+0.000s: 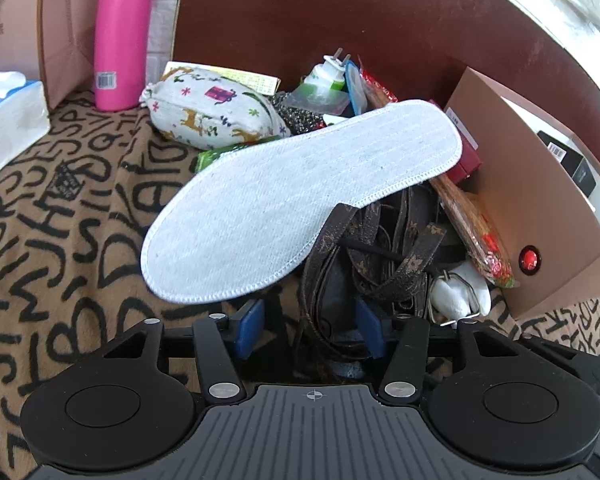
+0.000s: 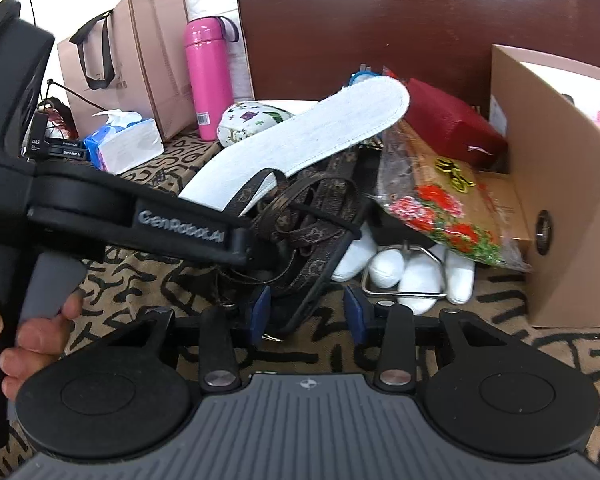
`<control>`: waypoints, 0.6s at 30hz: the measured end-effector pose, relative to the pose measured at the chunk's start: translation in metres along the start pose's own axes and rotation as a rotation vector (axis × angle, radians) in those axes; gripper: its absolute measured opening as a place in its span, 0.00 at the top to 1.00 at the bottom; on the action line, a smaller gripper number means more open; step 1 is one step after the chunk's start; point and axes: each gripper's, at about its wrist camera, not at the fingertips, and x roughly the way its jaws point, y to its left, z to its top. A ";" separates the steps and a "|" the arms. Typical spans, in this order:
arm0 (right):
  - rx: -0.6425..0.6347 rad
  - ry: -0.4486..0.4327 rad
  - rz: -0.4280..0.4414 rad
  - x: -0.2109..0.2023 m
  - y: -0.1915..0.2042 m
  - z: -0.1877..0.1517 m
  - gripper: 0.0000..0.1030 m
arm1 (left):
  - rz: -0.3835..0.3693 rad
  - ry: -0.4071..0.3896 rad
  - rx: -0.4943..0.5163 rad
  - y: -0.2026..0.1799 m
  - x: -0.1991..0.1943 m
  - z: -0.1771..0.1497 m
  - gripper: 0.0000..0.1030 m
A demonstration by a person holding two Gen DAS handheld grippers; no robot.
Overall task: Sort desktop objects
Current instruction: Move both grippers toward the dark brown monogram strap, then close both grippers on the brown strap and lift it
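Observation:
A white insole (image 1: 300, 204) lies on top of a pile, over a tangled brown patterned strap (image 1: 380, 256). My left gripper (image 1: 310, 330) is open, its blue fingertips either side of the strap's near end, just below the insole's heel. In the right wrist view the left gripper's arm reaches in to the strap (image 2: 312, 216) under the insole (image 2: 320, 140). My right gripper (image 2: 308, 314) is open and empty, just in front of the strap. White socks on a metal clip (image 2: 412, 276) lie to its right.
A pink bottle (image 1: 124, 32), a printed pouch (image 1: 212, 108), a tissue pack (image 2: 124, 144) and a paper bag (image 2: 132, 64) stand at the left. A cardboard box (image 2: 560, 184), a red box (image 2: 452, 128) and a flowered packet (image 2: 440, 204) are at the right. The cloth has black letters.

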 end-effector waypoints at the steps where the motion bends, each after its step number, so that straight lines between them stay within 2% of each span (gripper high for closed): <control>1: -0.004 -0.001 -0.003 0.002 0.001 0.000 0.58 | -0.004 0.000 0.003 0.000 0.001 0.000 0.36; 2: -0.006 -0.002 -0.004 0.004 0.002 0.000 0.61 | -0.010 -0.002 0.007 -0.001 0.002 0.000 0.44; 3: -0.006 -0.002 -0.001 0.005 0.003 0.000 0.64 | -0.025 0.000 0.006 0.000 0.002 0.000 0.65; 4: -0.004 0.000 -0.004 0.004 0.003 0.000 0.64 | -0.045 0.002 0.000 0.000 0.001 -0.001 0.67; 8: 0.001 0.015 -0.001 -0.005 0.001 -0.001 0.71 | -0.040 0.018 0.005 -0.003 -0.006 -0.007 0.69; 9: 0.001 0.016 0.001 -0.008 0.001 -0.002 0.71 | -0.039 0.021 0.008 -0.005 -0.008 -0.010 0.65; 11: 0.004 0.025 0.014 -0.014 0.001 -0.005 0.74 | -0.045 0.024 0.004 -0.008 -0.012 -0.016 0.48; 12: 0.006 0.027 0.024 -0.018 0.001 -0.007 0.75 | -0.046 0.021 -0.002 -0.010 -0.014 -0.020 0.45; 14: 0.002 0.040 0.025 -0.025 0.003 -0.010 0.76 | -0.044 0.025 0.014 -0.016 -0.018 -0.027 0.48; 15: -0.001 0.042 0.022 -0.029 0.003 -0.012 0.76 | -0.036 0.030 0.028 -0.019 -0.021 -0.030 0.56; 18: 0.013 0.056 0.038 -0.043 0.000 -0.019 0.76 | -0.035 0.050 0.037 -0.024 -0.029 -0.039 0.67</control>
